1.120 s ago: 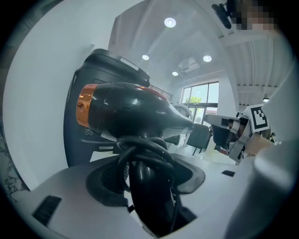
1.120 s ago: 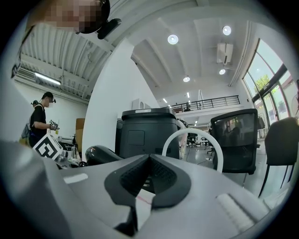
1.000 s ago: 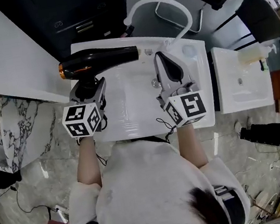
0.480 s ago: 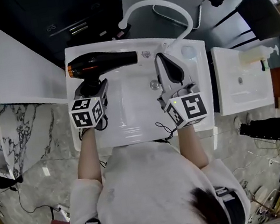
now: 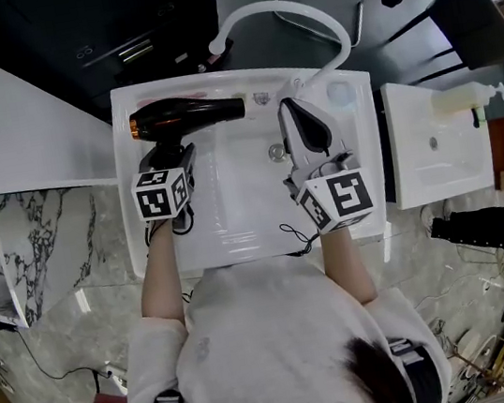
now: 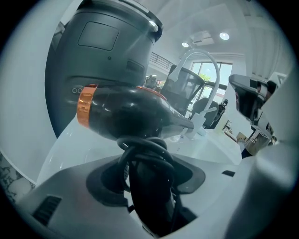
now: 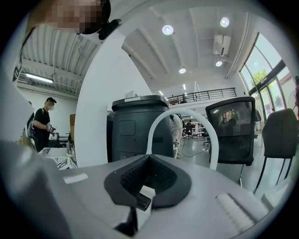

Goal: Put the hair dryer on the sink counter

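White sink (image 5: 239,238) on a grey stone floor (image 5: 81,318) fills the middle of the head view. The hair dryer (image 5: 187,118) lies level over the sink's far left corner, its orange-ringed rear end to the left and its nozzle pointing right along the back rim. Whether it rests on the rim or hangs just above it cannot be told. The left gripper (image 5: 169,154) has its jaws pinching the dryer's black handle from below; in the left gripper view the handle stands between the grey jaws with the cord (image 6: 142,149) looped round its top. The right gripper (image 5: 297,115) hovers over the right part of the basin, apart from the dryer, with its jaws pressed together on nothing. A white arched pipe (image 5: 297,8) rises behind the sink's far right corner. To the left runs a white table (image 5: 1,112), and behind the sink stands a dark cabinet (image 5: 148,22). On the right are a second sink (image 5: 433,143) with a soap bottle (image 5: 463,97) on it and a dark chair (image 5: 466,24) beyond.
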`<state>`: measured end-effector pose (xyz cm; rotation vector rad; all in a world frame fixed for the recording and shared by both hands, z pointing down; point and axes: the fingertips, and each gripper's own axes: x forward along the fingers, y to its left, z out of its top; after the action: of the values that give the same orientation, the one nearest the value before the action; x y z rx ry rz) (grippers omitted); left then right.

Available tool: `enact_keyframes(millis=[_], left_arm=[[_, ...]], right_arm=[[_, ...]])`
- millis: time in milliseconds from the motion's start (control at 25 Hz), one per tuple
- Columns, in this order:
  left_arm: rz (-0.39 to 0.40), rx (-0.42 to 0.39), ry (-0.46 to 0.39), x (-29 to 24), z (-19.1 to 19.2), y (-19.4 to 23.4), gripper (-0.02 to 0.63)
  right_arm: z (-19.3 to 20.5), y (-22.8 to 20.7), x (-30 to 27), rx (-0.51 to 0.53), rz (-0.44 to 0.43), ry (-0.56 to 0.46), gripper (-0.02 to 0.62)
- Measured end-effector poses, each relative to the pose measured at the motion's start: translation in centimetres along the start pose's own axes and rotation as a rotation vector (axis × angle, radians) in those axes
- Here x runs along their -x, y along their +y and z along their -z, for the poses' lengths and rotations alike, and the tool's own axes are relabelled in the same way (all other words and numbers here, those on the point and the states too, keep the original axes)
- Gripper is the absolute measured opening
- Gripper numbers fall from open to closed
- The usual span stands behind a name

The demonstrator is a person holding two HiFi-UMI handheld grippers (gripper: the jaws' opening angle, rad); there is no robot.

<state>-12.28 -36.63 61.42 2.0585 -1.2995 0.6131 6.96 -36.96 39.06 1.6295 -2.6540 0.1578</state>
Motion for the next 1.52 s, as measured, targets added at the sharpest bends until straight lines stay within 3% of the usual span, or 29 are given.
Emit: enact_keyframes(millis=[680,1320,1520], left_arm=[[-0.012,0.103,0.082,-3.4,2.1,0.5,0.250],[-0.029,0.051,0.086,-4.2,2.2,0.9,0.252],[-0.025,0.076,0.072,-4.0,1.9,0.9,0.256]], right_arm=[[1.6,-0.7,-1.0,-0.015,-0.017,0.038,0.011],[1.7,-0.7,-1.0,-0.014,-0.033,0.041,0.011],[1.6,-0.6,-0.8,-0.013,-0.037,0.039,0.011]])
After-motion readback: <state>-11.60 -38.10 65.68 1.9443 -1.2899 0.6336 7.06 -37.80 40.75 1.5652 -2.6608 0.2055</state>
